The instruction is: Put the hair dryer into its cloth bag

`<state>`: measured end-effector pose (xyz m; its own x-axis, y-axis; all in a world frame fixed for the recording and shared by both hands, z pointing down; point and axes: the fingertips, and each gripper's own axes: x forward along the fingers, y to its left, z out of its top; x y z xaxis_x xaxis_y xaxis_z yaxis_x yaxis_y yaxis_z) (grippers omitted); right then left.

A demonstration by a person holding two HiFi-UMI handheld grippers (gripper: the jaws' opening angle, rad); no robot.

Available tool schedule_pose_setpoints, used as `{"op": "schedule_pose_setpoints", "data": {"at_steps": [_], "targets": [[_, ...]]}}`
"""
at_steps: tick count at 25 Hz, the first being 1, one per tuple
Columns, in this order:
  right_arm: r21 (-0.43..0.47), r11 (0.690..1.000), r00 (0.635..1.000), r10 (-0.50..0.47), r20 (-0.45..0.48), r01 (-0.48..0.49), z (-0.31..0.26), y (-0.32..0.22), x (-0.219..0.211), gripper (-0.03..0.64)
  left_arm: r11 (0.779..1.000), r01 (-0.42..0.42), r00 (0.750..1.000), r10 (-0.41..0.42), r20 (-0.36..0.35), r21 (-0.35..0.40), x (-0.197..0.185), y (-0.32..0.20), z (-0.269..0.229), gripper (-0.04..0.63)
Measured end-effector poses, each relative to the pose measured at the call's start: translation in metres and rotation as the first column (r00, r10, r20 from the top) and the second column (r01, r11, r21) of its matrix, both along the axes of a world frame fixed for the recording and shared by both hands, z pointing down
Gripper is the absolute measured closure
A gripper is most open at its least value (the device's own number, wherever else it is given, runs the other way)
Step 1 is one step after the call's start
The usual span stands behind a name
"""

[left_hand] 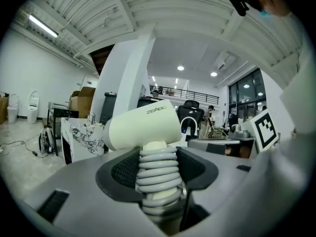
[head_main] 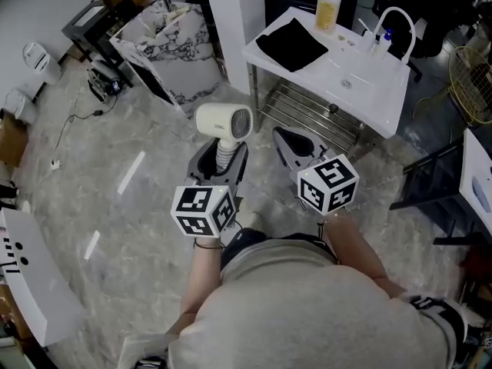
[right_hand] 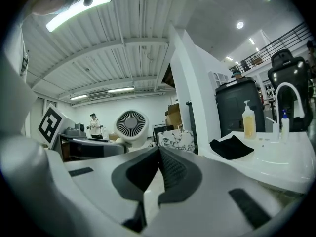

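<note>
1. The left gripper (head_main: 220, 162) is clamped on the hair dryer (head_main: 224, 121) by its ribbed grey handle, with a pad pressing on either side. Holding it low on the handle keeps the cream head upright and clear above the jaws.
2. The dryer is in the air above the floor in front of the person, near the white table (head_main: 388, 102) but not over it.
3. The right gripper (head_main: 294, 149) has its jaws pressed together with nothing between them. It sits just beside the left one, and seems kept free to deal with the bag.
4. The black cloth (head_main: 291, 43) lying flat on the table's left end is probably the bag. It is well apart from the dryer, and its mouth cannot be made out.
5. This looks like the carrying stage. The bag would need lifting and opening before the dryer's head can go in, so the empty gripper must first part its jaws.
</note>
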<state>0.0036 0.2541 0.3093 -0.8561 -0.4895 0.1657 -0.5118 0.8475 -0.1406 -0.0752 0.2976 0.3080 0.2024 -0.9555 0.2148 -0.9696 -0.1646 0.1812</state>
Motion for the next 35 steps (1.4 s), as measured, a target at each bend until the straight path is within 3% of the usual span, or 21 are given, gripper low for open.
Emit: {"op": "schedule_pose_setpoints", "data": {"at_steps": [8,23,29,35], "targets": [[-0.019,0.997,0.997,0.073,-0.024,-0.074,0.009,-0.033,-0.049,0.618,0.998,-0.061,0.998,0.061,-0.028,-0.010,-0.055,-0.040,0.008,0.368],[-0.067,0.987,0.987,0.141,-0.079,-0.147,0.035,-0.099,-0.064,0.618,0.989,-0.122,0.990,0.116,-0.075,-0.079,-0.078,-0.095,0.042,0.368],[-0.080,0.986,0.988,0.139,-0.069,-0.145,0.043,-0.149,-0.065,0.618,0.988,-0.123,0.991,0.118,-0.060,-0.089,-0.082,-0.147,0.047,0.368],[-0.071,0.986,0.988,0.150,-0.043,-0.153,0.040,-0.229,-0.061,0.618,0.989,-0.130,0.991,0.130,-0.018,-0.064,-0.083,-0.232,0.039,0.368]]}}
